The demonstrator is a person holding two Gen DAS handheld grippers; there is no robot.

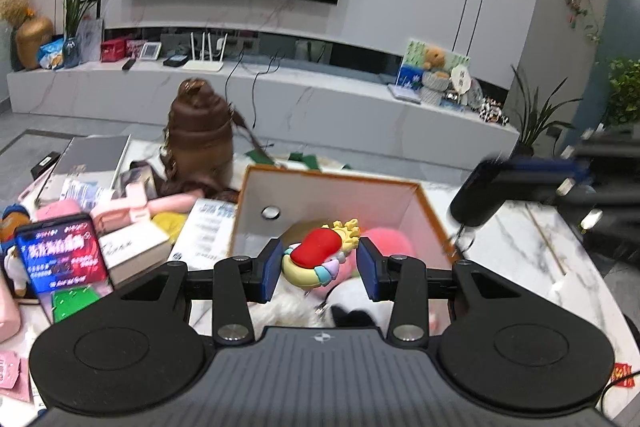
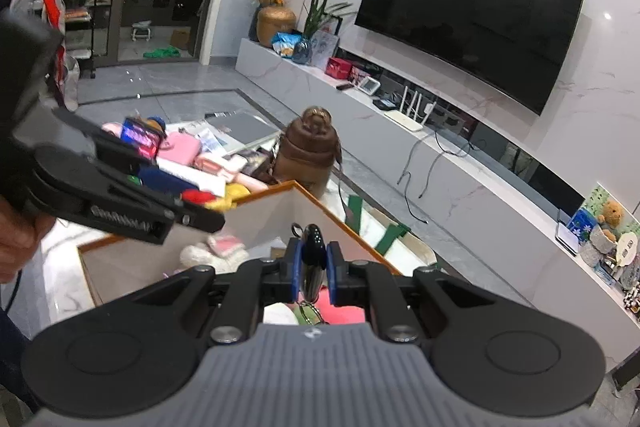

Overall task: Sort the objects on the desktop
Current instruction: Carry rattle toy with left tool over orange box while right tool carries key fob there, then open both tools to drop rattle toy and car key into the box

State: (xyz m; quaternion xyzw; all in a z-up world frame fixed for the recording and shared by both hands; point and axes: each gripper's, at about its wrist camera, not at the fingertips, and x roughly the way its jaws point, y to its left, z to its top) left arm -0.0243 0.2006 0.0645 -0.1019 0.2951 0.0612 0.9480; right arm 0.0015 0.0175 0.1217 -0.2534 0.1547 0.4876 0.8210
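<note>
My left gripper (image 1: 320, 269) is shut on a colourful toy (image 1: 320, 251) with a red middle, a yellow crown and pastel beads. It hangs over the open white box with an orange rim (image 1: 336, 183). In the right wrist view the same gripper (image 2: 204, 213) reaches in from the left with the red and yellow toy (image 2: 208, 199) at its tip. My right gripper (image 2: 312, 263) is shut on a black key fob (image 2: 313, 247), its key ring dangling below, over the box's near corner (image 2: 296, 187). Soft pink and white toys (image 1: 384, 239) lie inside the box.
A brown bottle (image 1: 200, 135) stands behind the box. Left of the box lie a lit phone (image 1: 60, 255), pink cases (image 1: 160, 205), books and papers. The marble tabletop (image 1: 520, 251) runs to the right. A hand (image 2: 16, 243) holds the left gripper.
</note>
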